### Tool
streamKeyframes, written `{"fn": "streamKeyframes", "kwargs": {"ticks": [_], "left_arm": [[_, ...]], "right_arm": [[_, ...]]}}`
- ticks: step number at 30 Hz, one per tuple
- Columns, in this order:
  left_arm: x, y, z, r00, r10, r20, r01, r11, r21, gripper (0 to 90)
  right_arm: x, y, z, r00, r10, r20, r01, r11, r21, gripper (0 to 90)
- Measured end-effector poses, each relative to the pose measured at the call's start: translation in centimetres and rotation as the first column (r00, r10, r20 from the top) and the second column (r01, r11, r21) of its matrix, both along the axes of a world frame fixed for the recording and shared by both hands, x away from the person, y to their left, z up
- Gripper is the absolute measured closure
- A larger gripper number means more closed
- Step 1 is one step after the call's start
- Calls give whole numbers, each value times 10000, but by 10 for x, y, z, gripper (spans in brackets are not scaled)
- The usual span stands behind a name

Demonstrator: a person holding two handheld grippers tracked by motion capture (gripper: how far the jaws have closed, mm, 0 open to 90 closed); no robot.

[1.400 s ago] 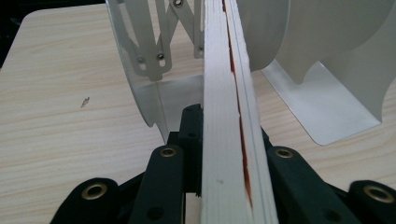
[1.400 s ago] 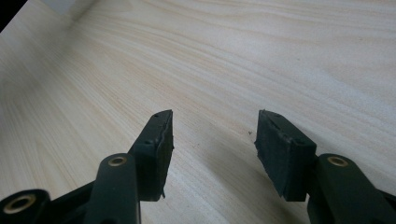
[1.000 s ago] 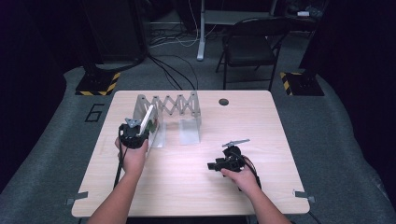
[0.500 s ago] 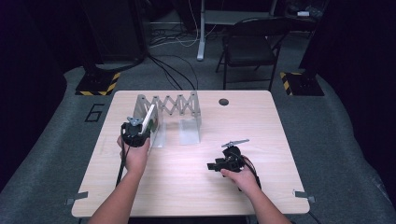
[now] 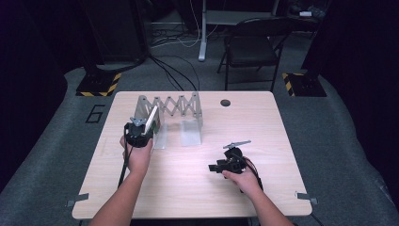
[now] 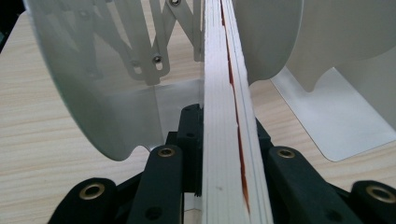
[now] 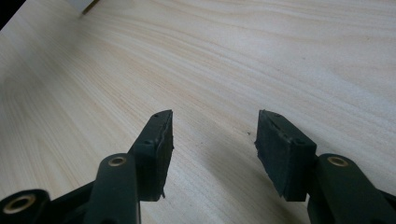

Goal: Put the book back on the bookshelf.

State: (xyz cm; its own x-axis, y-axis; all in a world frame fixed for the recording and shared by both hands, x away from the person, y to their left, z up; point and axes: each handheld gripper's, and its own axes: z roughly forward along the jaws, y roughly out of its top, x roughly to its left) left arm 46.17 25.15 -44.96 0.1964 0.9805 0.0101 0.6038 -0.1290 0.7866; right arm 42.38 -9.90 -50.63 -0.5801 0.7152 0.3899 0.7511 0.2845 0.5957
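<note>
My left gripper (image 5: 141, 129) is shut on a thin white book (image 5: 152, 119), held on edge and tilted at the left end of a grey metal accordion rack (image 5: 174, 104). In the left gripper view the book's page edge (image 6: 229, 116), with a red line along it, runs up between the two black jaws of the left gripper (image 6: 226, 186). One curved rack divider (image 6: 93, 70) stands to its left and another (image 6: 345, 42) to its right. My right gripper (image 5: 214, 168) rests low over the table at the right front. It stands open (image 7: 212, 149), with bare wood between its pads.
The wooden table (image 5: 188, 188) has a round black hole (image 5: 225, 102) near its far edge. A folding chair (image 5: 254, 44) and floor cables lie beyond the table. Each gripper trails a black cable toward the table's near edge.
</note>
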Motion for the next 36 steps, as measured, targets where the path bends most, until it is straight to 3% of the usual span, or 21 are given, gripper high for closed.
{"fn": "streamKeyframes", "kwargs": {"ticks": [21, 36], "left_arm": [[-5, 6, 5, 9997, -239, 19, 239, 9997, -98, 686], [-19, 10, 21, 9980, -376, 501, 390, 9989, -270, 647]], "right_arm": [[1, 3, -2, 9998, 161, 90, -160, 9998, -84, 458], [2, 3, -3, 9999, 105, 32, -105, 9998, -190, 458]]}}
